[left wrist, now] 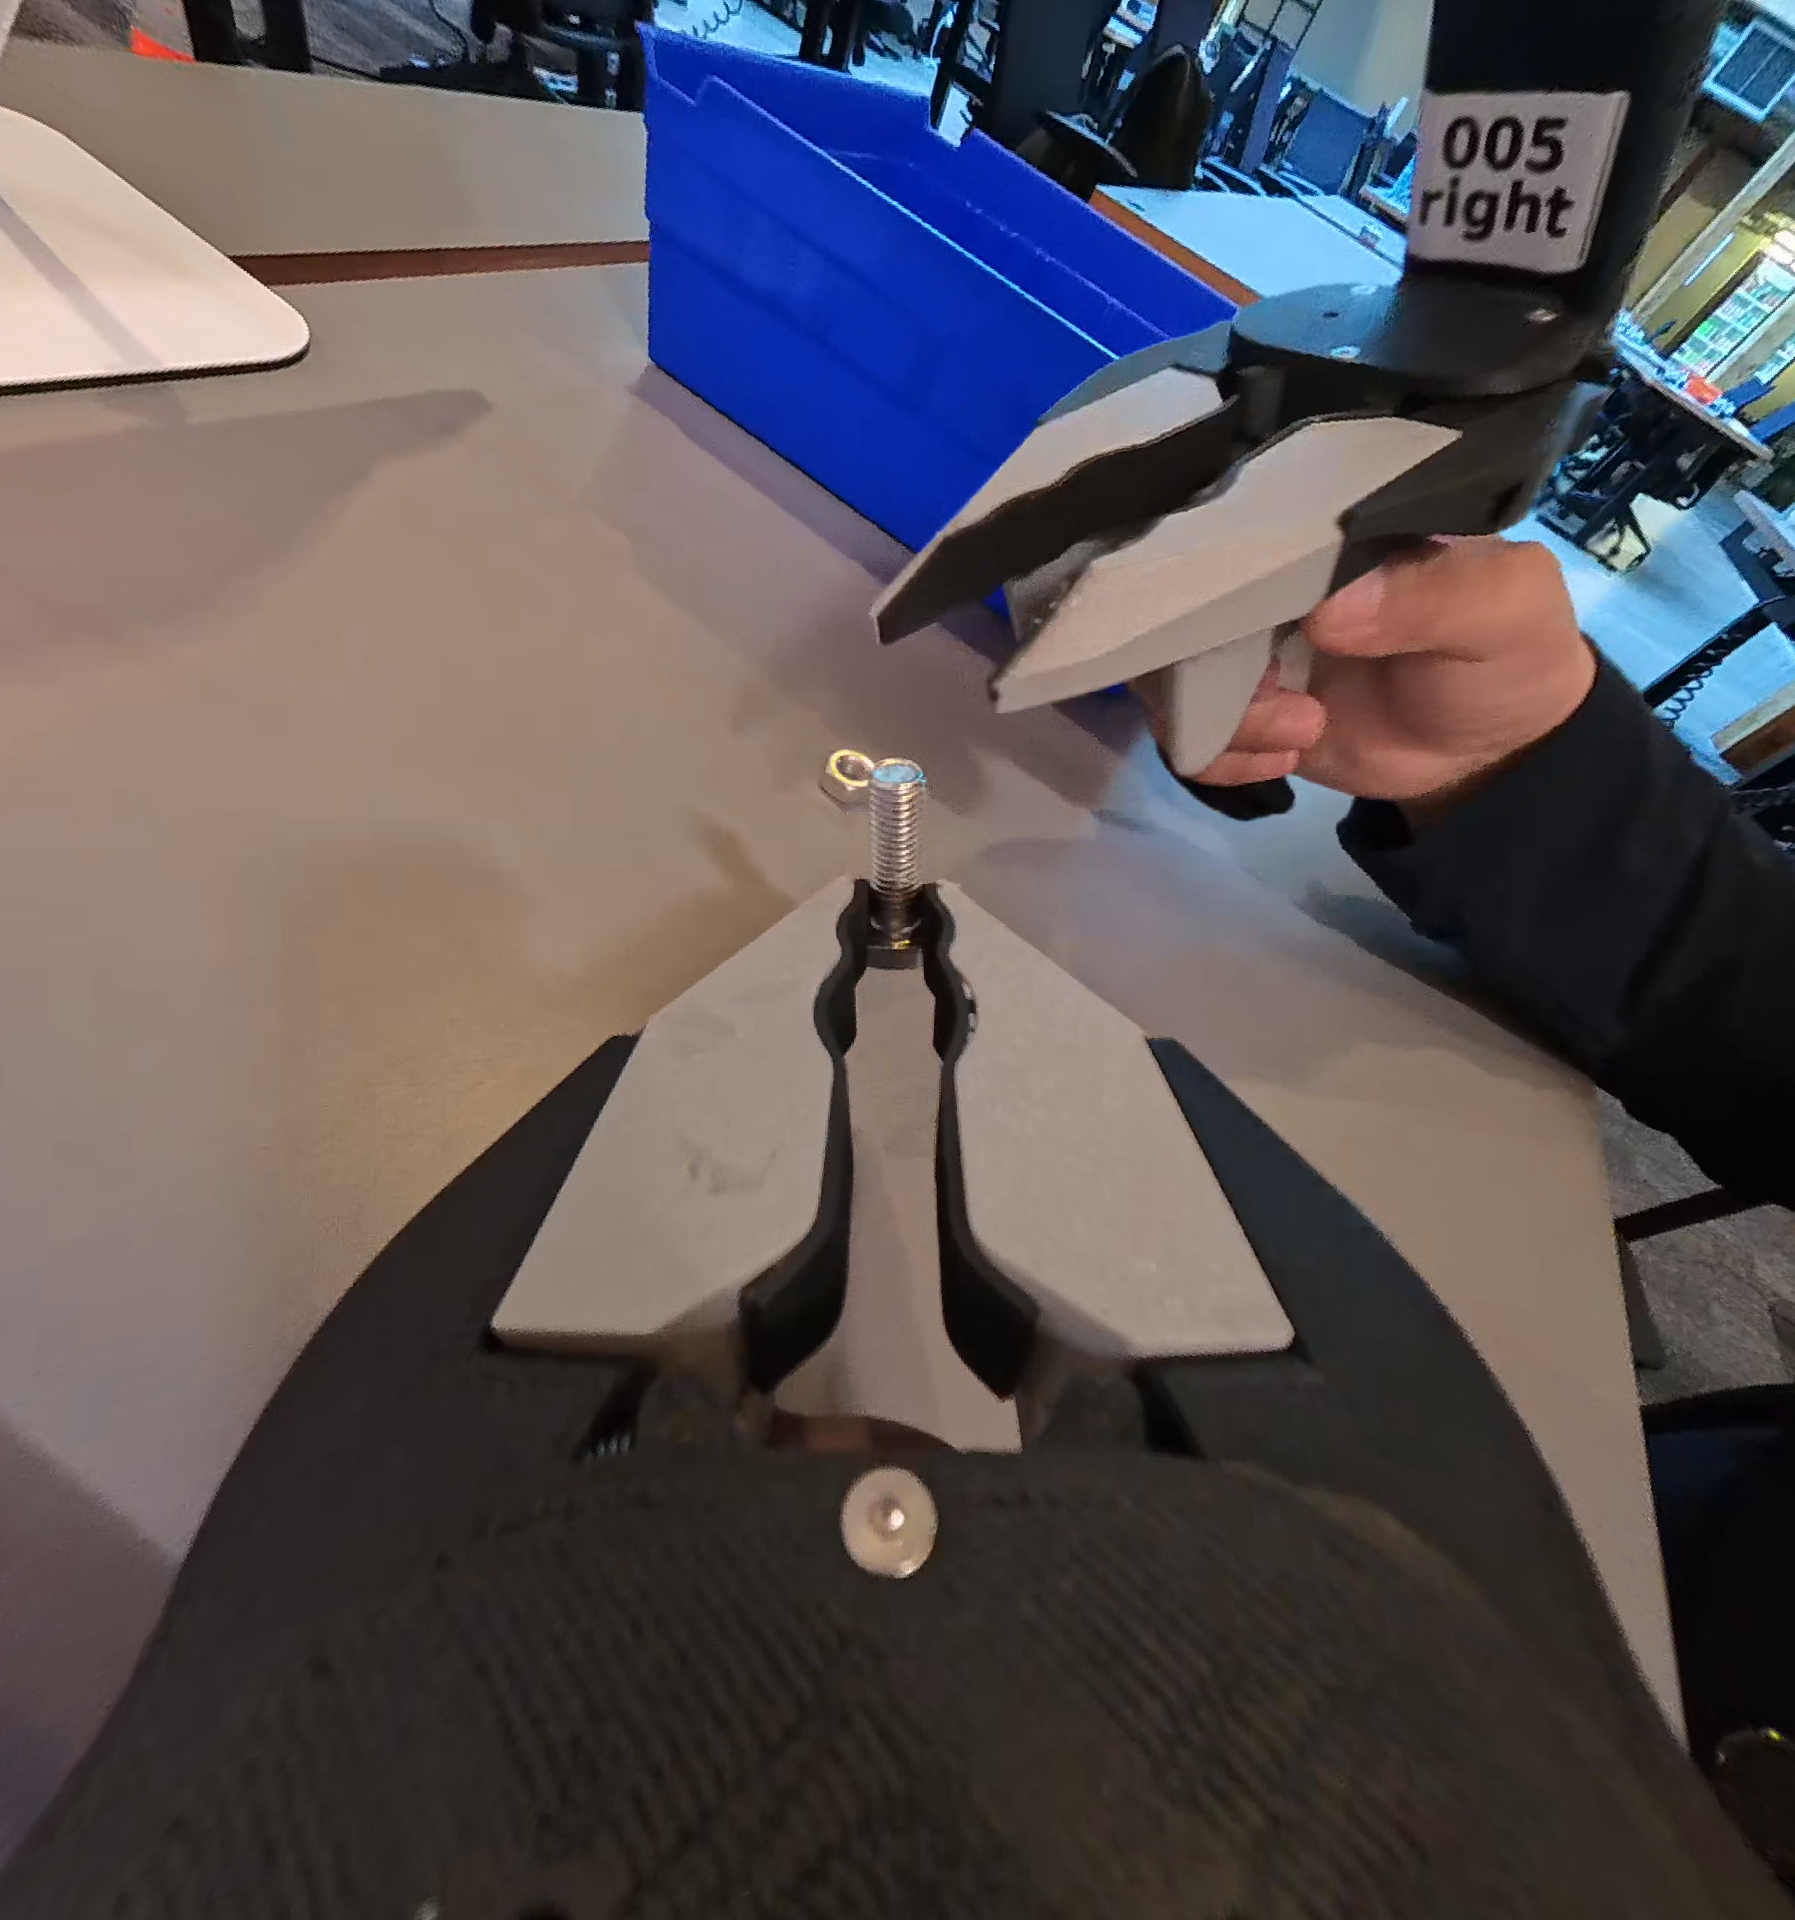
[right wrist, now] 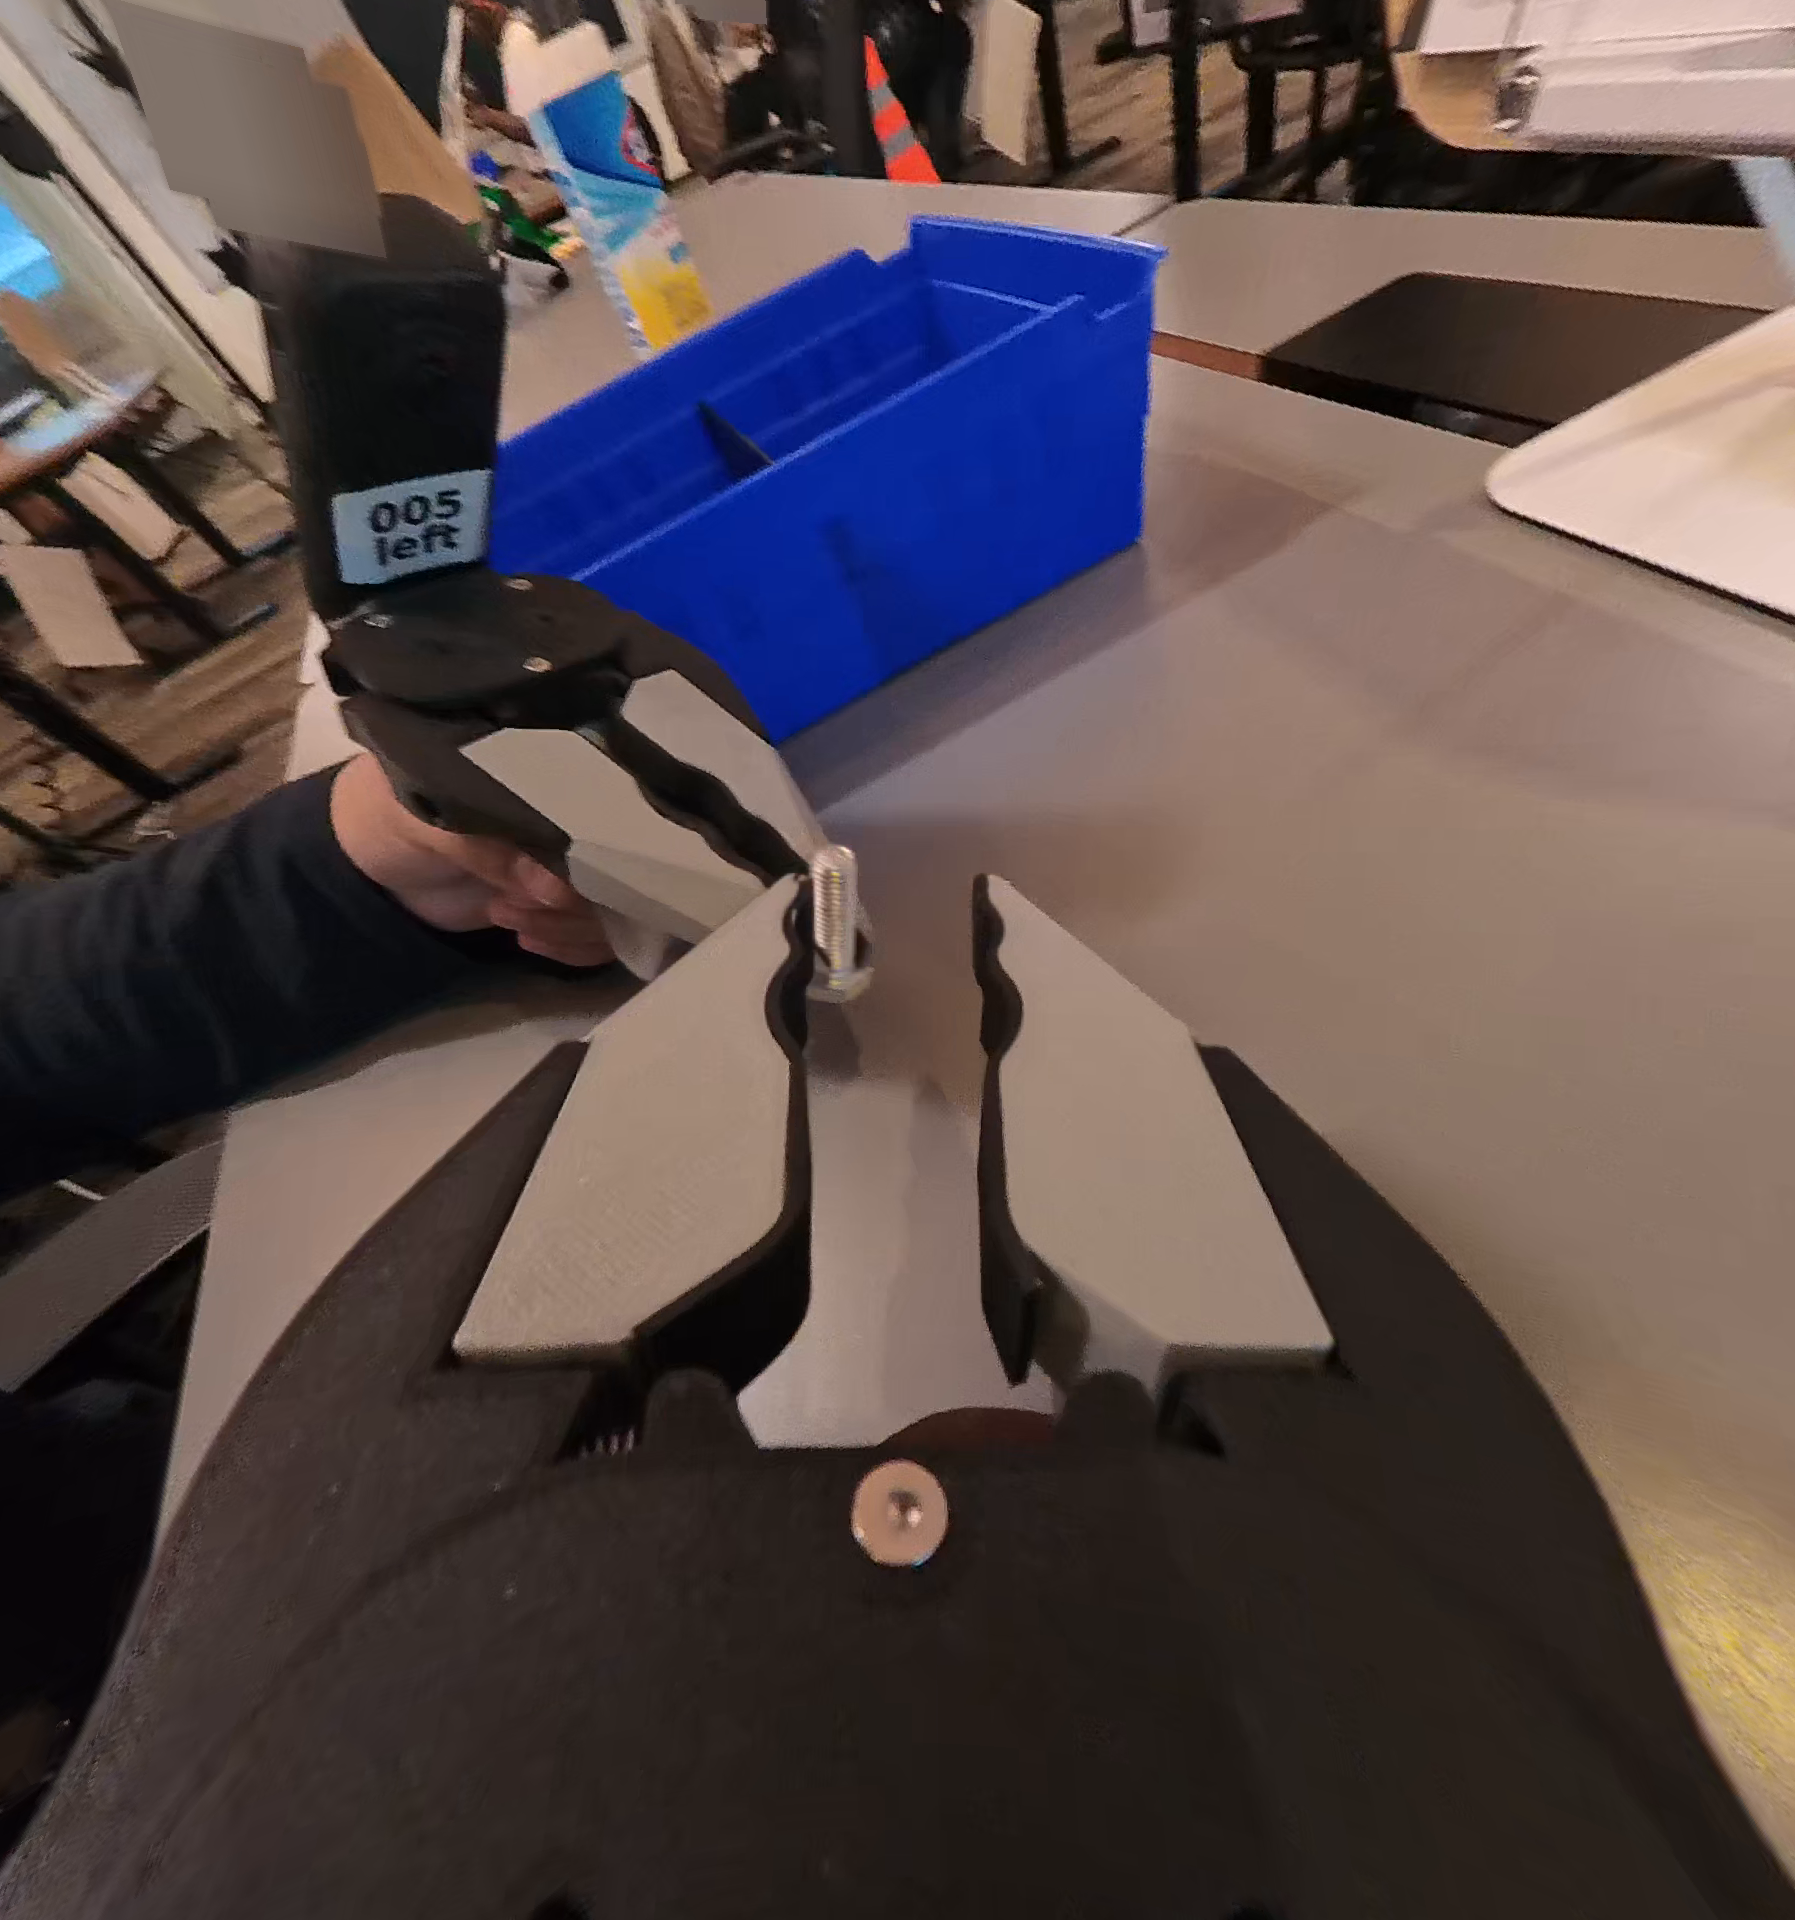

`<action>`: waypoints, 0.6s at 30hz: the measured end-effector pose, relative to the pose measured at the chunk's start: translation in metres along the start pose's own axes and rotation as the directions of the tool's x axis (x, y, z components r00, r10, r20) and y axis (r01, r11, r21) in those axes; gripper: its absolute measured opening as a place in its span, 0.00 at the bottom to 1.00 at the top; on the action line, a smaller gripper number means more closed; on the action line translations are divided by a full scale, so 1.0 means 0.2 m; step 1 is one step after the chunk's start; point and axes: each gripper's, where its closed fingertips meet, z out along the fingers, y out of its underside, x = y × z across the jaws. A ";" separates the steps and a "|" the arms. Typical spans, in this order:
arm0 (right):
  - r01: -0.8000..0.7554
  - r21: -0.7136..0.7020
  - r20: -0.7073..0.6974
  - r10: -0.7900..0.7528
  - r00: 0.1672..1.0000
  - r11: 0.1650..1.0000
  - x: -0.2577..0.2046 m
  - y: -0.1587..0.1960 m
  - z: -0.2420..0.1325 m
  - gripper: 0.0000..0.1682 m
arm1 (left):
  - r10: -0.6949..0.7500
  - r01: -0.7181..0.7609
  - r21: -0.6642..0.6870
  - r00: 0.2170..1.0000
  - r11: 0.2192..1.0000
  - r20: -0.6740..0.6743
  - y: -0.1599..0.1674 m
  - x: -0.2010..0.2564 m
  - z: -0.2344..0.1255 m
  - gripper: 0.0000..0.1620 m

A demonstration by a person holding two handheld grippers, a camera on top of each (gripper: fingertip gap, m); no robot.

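Up front in the left wrist view, the left tongs (left wrist: 893, 914) clamp the bolt (left wrist: 895, 831) near its head, thread upright at 12 o'clock, a nut (left wrist: 844, 774) just beyond.

From the right wrist view, the right tongs (right wrist: 888, 935) gape, bolt (right wrist: 837, 914) at 11 o'clock; blue bin (right wrist: 851, 499) sits behind on the counter (right wrist: 1392, 831).

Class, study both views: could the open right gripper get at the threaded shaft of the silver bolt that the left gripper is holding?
Probably yes. The left gripper clamps only the silver bolt near its hex head, so the threaded shaft stands bare. The right gripper is open, with nothing between them.
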 end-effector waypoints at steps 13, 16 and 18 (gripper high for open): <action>-0.030 0.011 0.174 0.027 0.984 1.000 -0.15 0.02 0.05 0.04 | 0.079 -0.076 0.044 0.993 0.996 -0.082 -0.04 0.12 0.01 0.04; -0.082 0.066 0.227 0.065 0.972 0.994 -0.18 -0.04 0.02 0.04 | 0.072 -0.057 0.121 0.989 0.991 -0.130 -0.10 0.16 -0.03 0.04; -0.088 0.076 0.234 0.068 0.970 0.993 -0.19 -0.06 0.01 0.04 | 0.060 -0.037 0.147 0.986 0.988 -0.155 -0.12 0.17 -0.04 0.04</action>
